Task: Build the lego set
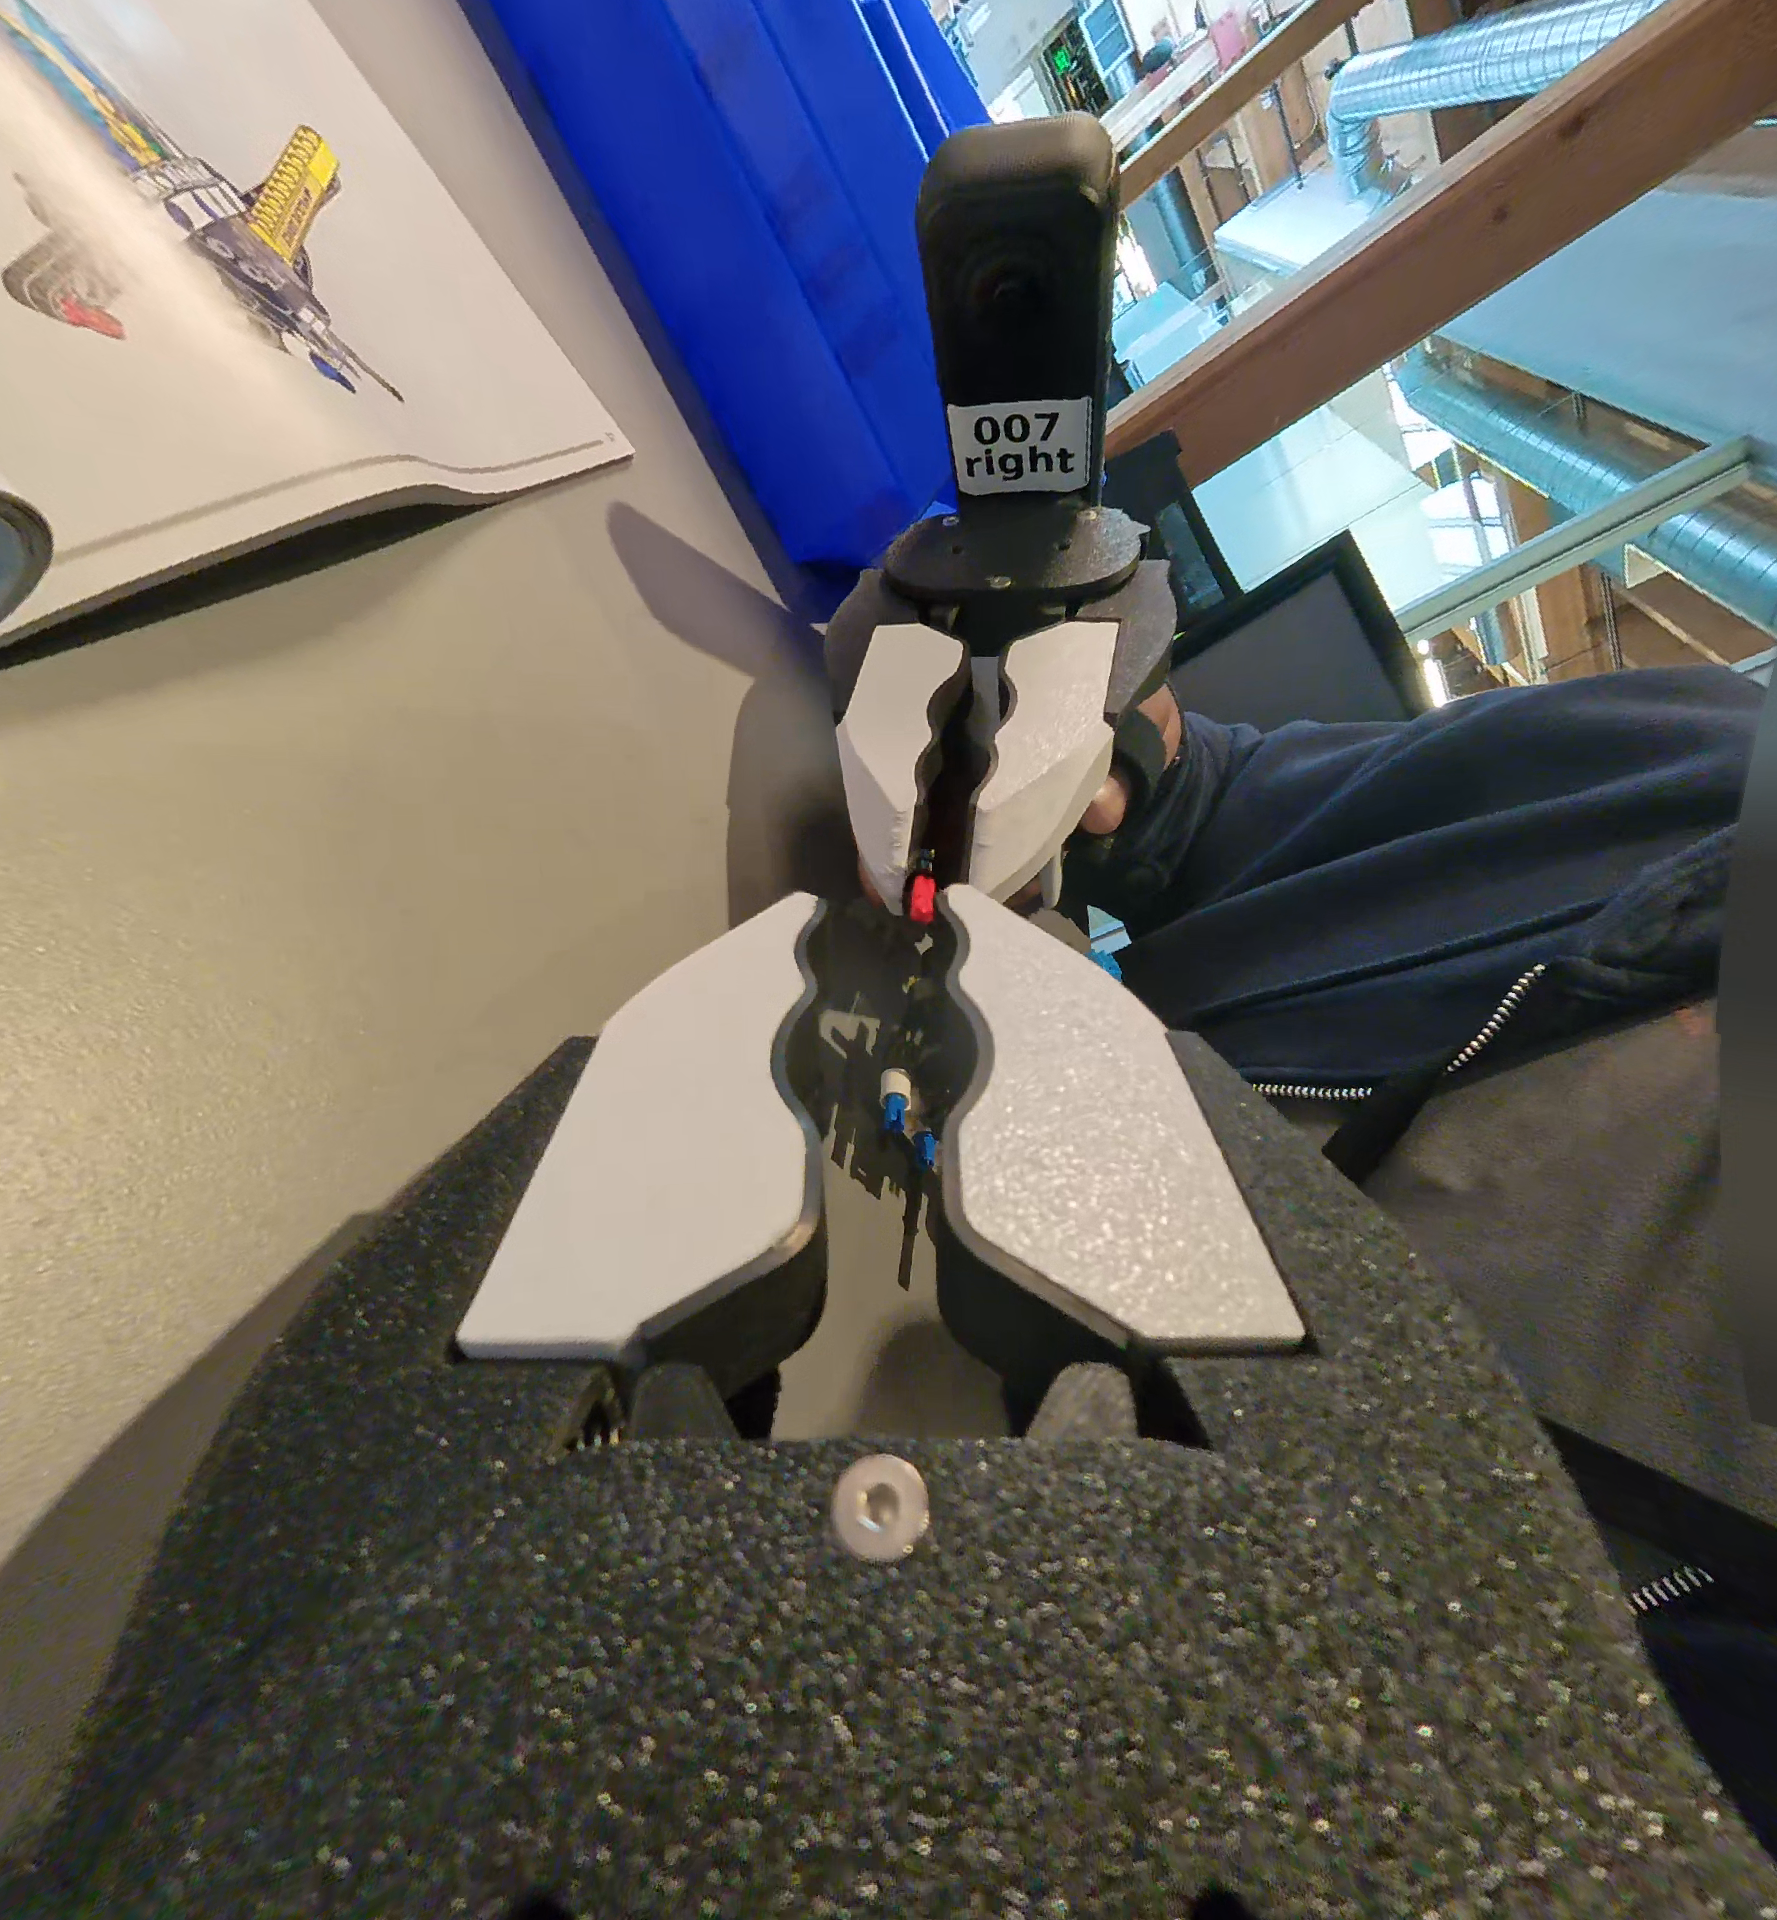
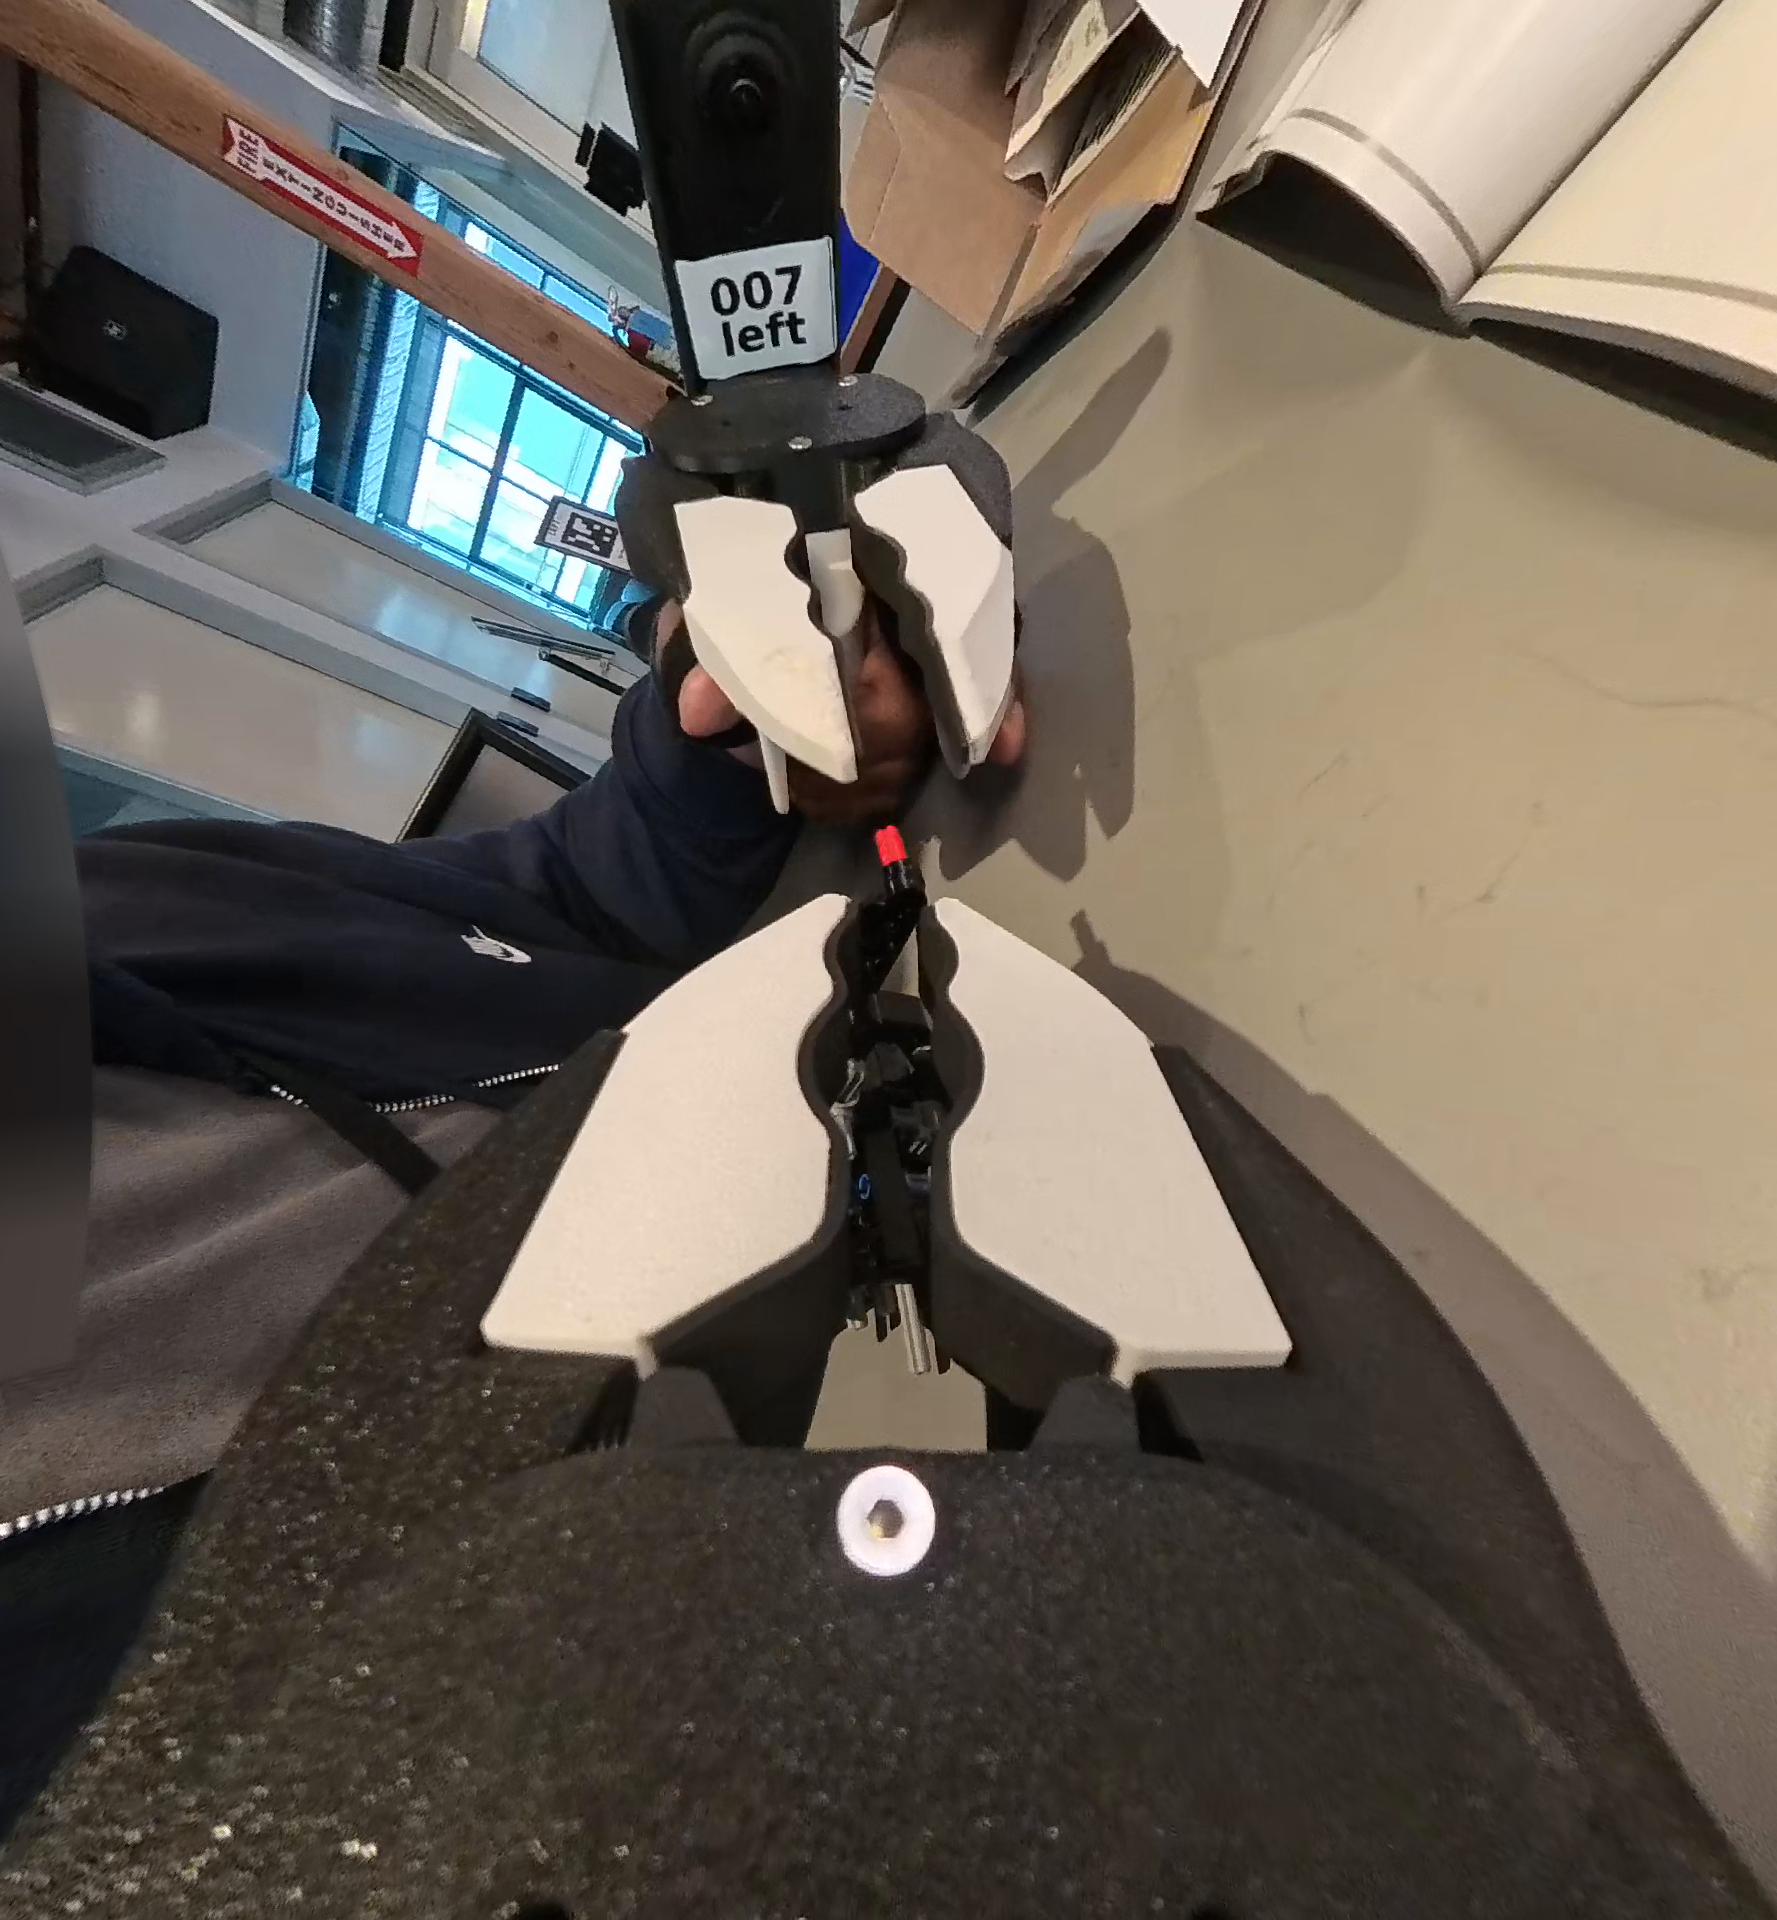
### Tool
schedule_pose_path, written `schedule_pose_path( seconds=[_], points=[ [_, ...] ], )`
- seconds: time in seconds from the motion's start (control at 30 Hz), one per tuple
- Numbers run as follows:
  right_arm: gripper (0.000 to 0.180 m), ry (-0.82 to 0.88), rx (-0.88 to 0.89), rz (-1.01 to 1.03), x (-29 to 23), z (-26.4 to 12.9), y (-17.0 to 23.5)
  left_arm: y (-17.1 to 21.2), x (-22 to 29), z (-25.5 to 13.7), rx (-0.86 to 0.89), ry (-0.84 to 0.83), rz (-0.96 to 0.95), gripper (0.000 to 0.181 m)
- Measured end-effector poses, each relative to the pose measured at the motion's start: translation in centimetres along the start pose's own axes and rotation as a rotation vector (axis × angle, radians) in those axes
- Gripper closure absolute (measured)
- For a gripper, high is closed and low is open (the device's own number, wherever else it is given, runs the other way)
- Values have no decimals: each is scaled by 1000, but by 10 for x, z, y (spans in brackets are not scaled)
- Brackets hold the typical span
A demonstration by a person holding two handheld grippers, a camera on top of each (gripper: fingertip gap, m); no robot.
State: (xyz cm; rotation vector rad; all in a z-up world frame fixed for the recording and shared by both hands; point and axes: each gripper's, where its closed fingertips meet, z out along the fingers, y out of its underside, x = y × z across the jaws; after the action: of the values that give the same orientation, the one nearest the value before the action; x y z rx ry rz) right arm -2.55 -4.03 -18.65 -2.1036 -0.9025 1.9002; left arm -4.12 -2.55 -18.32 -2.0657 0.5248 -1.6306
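right gripper [image 2: 889,914] clamping black lego assembly [image 2: 889,1132]

Bright daylight comes through the far windows [image 2: 510,457], which are blown out pale blue. Crisp, dark shadows fall on the grey table [image 2: 1383,831]. Both wide-angle views bend strongly at the edges; near foreground foam is slightly soft.

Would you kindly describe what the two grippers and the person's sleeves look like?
Both the left gripper and the right gripper have speckled black bodies, pale grey fingers with wavy inner edges, and a silver screw. Each carries an upright black camera bearing a white label. The sleeves are dark navy, with a zip nearby.
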Motion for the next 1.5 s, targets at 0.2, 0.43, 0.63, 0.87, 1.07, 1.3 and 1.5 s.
schedule_pose_path(
  seconds=[0.2,0.43,0.63,0.87,1.07,1.3,1.5],
  points=[
    [170,-2,2,-2,0,0,0,2,0,1,-9,-3,8,163],
    [169,3,2,0,1,0,0,2,0,2,-16,-6,14,164],
    [169,14,-3,11,3,1,0,2,-4,-2,-28,-53,59,164],
    [168,37,-32,25,8,3,1,2,-10,-7,-40,-96,88,164],
    [165,53,-45,-3,9,1,3,12,-19,-15,-135,-159,186,163],
    [156,36,-48,-25,6,-3,4,34,-16,-13,-283,-165,326,162],
    [149,20,-48,-45,3,-5,4,56,-19,-5,-430,-241,533,163]
  ],
)
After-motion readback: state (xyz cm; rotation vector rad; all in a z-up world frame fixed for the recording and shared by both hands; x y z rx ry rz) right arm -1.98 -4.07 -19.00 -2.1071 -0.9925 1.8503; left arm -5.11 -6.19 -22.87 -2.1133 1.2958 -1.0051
